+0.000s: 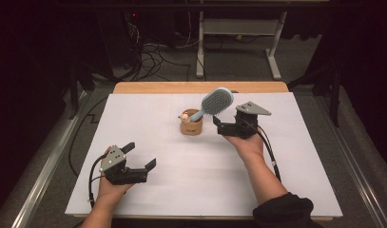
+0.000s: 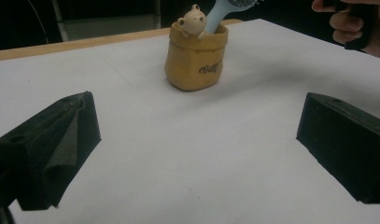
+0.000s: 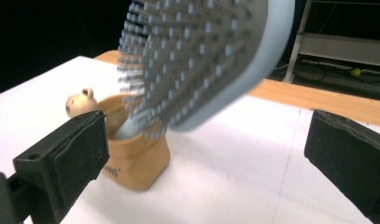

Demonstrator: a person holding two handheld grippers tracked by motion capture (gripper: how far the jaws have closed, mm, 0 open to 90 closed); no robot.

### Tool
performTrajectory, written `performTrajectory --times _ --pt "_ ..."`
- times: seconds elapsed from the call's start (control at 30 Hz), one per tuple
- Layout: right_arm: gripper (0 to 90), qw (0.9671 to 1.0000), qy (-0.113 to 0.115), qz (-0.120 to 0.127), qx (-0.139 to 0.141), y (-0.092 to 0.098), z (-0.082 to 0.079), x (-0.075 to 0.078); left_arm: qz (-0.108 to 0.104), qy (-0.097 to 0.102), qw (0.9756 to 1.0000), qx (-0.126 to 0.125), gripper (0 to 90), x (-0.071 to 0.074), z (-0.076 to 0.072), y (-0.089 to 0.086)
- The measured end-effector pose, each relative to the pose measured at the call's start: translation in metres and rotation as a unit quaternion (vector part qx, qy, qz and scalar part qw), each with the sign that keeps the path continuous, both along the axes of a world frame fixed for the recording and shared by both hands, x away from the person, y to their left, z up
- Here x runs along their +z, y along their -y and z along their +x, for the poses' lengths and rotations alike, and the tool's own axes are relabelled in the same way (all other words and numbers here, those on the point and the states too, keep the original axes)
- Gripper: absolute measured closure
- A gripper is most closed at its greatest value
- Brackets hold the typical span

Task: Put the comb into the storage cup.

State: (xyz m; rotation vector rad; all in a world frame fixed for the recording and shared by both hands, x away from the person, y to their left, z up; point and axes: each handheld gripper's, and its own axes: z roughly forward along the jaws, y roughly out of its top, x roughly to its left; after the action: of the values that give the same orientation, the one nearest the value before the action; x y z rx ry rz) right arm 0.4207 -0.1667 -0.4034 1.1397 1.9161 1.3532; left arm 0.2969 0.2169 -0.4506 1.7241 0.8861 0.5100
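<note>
Hairbrush (image 1: 215, 103), pale blue, stands handle-down in a small tan pot (image 1: 191, 126) near the middle of the counter (image 1: 148, 118), its head leaning up and out toward 2 o'clock from the pot. In the right gripper view the bristled head (image 3: 201, 56) looms close and blurred above the pot (image 3: 136, 163), between the two black fingers but touching neither. A little bear figure (image 1: 185, 116) sits on the pot's rim at the 10 o'clock side; in the left gripper view the bear (image 2: 192, 21) perches beside the handle (image 2: 218, 16), and dark lettering shows on the pot's front (image 2: 194, 58).

Right gripper (image 1: 225, 127) sits just at 3 o'clock of the pot, close beside it, held in a hand (image 1: 250, 145) whose forearm runs down to a dark sleeve (image 1: 284, 211). Its fingers (image 3: 66, 158) stand wide apart and hold nothing.

Left gripper (image 1: 140, 156) rests well apart from the pot, at 7 o'clock from it, near the front edge of the counter, with a hand (image 1: 110, 190) behind it. Its fingers (image 2: 52, 149) are also spread wide, empty, over the bare white surface, aimed at the pot.

Beyond the counter's wooden far edge (image 1: 200, 87), cables (image 1: 153, 59) lie on the floor by a table frame (image 1: 238, 28).
</note>
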Motion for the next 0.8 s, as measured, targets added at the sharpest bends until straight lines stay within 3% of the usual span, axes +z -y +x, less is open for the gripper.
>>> performTrajectory --times 0.43,0.8 --pt "0.4 0.9999 0.003 -0.006 0.014 0.020 -0.033 -0.023 0.005 0.001 1.0000 0.006 0.7 -0.001 0.001 -0.003" --pt "0.3 0.9996 0.012 -0.008 0.022 0.049 -0.070 -0.039 0.011 -0.002 0.9999 0.005 0.7 -0.003 0.002 -0.003"
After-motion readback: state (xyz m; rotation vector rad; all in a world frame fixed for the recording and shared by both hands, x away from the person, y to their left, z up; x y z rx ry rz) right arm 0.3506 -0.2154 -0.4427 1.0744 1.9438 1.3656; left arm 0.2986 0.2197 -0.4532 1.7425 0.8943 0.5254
